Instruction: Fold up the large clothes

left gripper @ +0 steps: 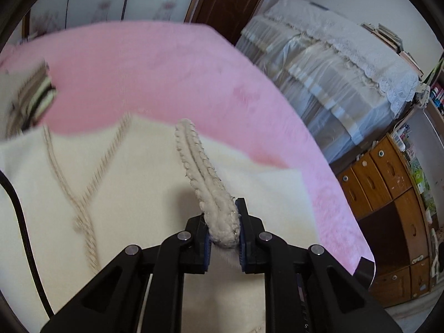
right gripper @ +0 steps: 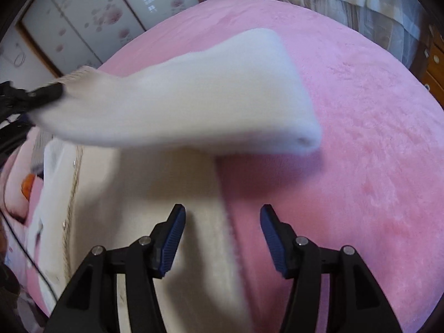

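The left gripper (left gripper: 224,229) is pinched tight on a knit cuff (left gripper: 205,183); the right gripper (right gripper: 222,215) hangs agape, empty.

The left gripper (left gripper: 224,231) is showing matte black plastic linkage arms, angular and ribbed with triangular cut-outs, joined at round silver pivot pins. Dark blue ridged pads (left gripper: 242,249) are lining the inner faces of its fingers. A thin black cable (left gripper: 23,222) is trailing along the left edge of the left wrist view. The right gripper (right gripper: 222,238) is wearing the same black frame, silver pins and blue grooved pads (right gripper: 173,238), with wedge-shaped fingertips.
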`<state>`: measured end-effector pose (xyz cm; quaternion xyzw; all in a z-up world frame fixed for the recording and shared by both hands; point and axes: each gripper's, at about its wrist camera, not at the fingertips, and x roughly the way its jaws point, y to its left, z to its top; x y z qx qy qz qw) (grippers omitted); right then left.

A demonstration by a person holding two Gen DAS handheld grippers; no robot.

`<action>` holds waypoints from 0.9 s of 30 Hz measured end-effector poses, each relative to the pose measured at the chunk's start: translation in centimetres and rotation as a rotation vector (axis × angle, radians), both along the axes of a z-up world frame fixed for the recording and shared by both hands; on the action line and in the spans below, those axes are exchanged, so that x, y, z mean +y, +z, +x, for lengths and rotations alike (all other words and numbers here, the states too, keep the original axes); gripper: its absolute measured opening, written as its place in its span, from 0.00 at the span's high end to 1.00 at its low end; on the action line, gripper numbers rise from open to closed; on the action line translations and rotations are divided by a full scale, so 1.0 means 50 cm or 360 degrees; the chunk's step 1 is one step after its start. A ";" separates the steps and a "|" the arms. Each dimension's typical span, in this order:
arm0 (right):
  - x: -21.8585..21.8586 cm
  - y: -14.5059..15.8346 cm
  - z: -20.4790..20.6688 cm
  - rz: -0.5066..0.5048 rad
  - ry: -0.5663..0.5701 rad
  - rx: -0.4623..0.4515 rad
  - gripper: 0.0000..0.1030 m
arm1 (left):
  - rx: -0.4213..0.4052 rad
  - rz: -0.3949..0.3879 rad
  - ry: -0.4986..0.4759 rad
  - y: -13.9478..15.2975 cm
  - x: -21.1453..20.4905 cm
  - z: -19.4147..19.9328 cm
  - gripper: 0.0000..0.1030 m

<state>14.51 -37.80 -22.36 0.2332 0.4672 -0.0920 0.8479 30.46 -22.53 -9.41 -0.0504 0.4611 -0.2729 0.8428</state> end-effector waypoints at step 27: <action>0.153 0.050 0.072 -0.0744 0.0499 0.0119 0.49 | 0.0230 0.0317 0.0394 -0.226 0.399 0.093 0.63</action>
